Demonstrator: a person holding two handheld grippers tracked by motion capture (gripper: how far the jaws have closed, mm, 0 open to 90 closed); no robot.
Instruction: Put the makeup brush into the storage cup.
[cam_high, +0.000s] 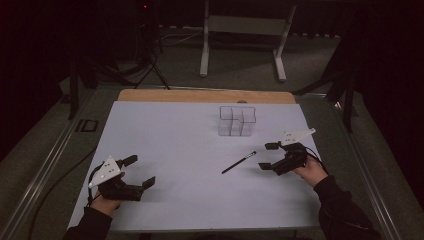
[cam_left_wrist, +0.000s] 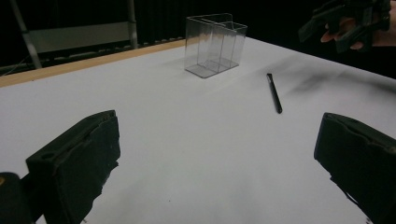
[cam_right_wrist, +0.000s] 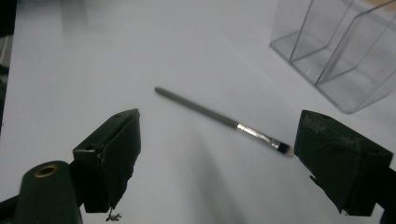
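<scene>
The brush (cam_high: 239, 162) lies flat on the sheet (cam_high: 175, 145), just before the right gripper (cam_high: 268, 156) (jaws wide, holding nothing); the left gripper (cam_high: 140, 171) gapes too, well apart.

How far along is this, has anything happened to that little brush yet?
Nothing looks done: the brush lies flat on the white table, apart from the clear organizer. In hand: the right tool sits open beside the brush tip. The left tool waits open. Grasping and any placing remain.

Dark grey brush (cam_right_wrist: 210, 113) with silver ferrule, clear organiser (cam_high: 237, 120), white table (cam_high: 175, 150)
</scene>
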